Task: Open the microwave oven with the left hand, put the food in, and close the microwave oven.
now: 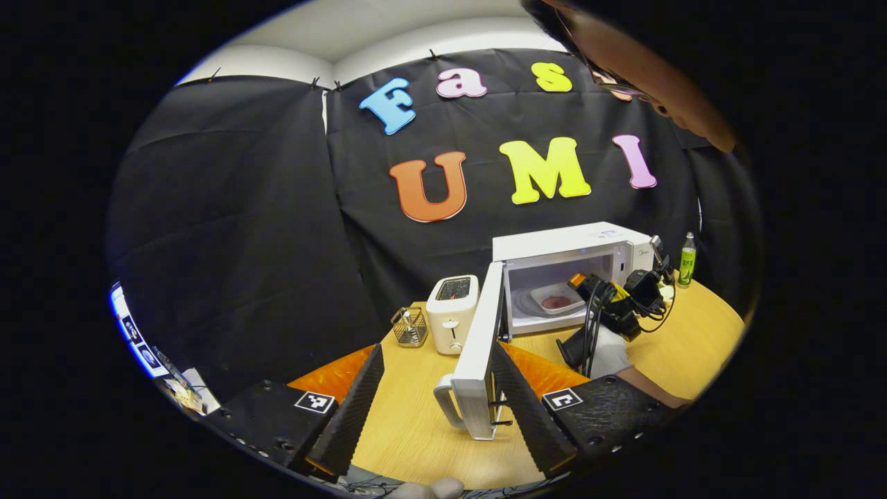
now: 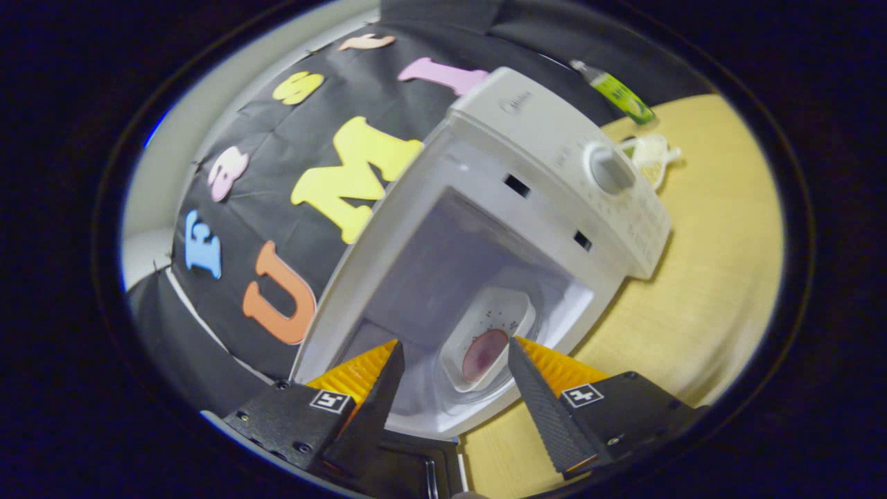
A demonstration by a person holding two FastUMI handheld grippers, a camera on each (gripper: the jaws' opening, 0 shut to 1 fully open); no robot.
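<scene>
Inside the open microwave (image 2: pixel 485 229) the food tray (image 2: pixel 485 339) is sitting; I am holding both grippers' fingers wide, gripping nothing.

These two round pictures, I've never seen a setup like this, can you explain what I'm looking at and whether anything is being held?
A person holds a two-finger gripper in each hand; a fisheye camera rides on each one. The left gripper view looks past the left gripper, fingers open, at a wooden table. On it stand a white microwave oven with its door swung open, a toaster, a small wire basket and a green bottle. The right gripper view looks past the right gripper, also open, into the oven, where a white tray of food already lies. Neither gripper holds anything; the door is not yet closed.
</scene>
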